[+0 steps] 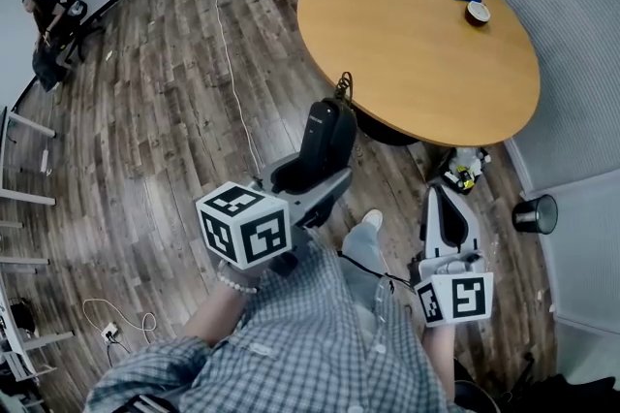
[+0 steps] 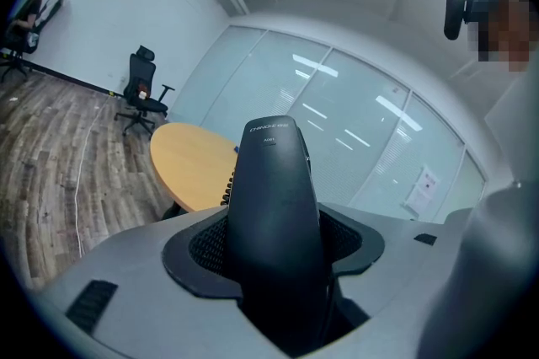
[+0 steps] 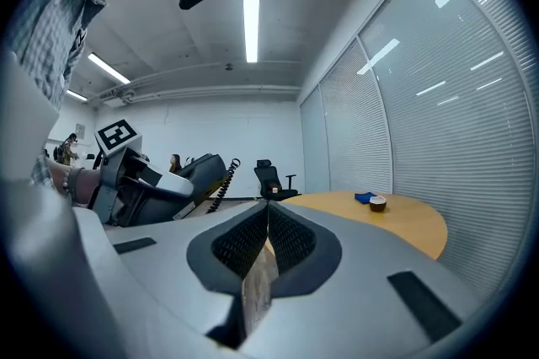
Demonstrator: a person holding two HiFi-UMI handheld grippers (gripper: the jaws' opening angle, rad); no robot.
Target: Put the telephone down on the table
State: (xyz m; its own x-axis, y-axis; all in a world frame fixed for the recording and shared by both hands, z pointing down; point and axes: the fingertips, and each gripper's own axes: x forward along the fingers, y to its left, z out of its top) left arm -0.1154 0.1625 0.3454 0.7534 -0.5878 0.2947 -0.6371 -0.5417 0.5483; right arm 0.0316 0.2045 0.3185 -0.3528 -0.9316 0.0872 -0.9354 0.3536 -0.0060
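Between the jaws of my left gripper [image 2: 274, 248] sits the telephone [image 2: 274, 197], pinched from both sides by the ribbed black pads [image 2: 206, 243]. Its long axis runs along the jaws, and its rounded end points forward and upward toward the round table [image 1: 417, 62]. It hangs in the air over the plank floor [image 1: 165, 111], just short of the table's near edge. It is smooth dark plastic, slim and tapering, with a coiled cord [image 3: 221, 180] coming off it. The tabletop is pale, even wood. My right gripper [image 3: 268, 243] is closed on nothing.
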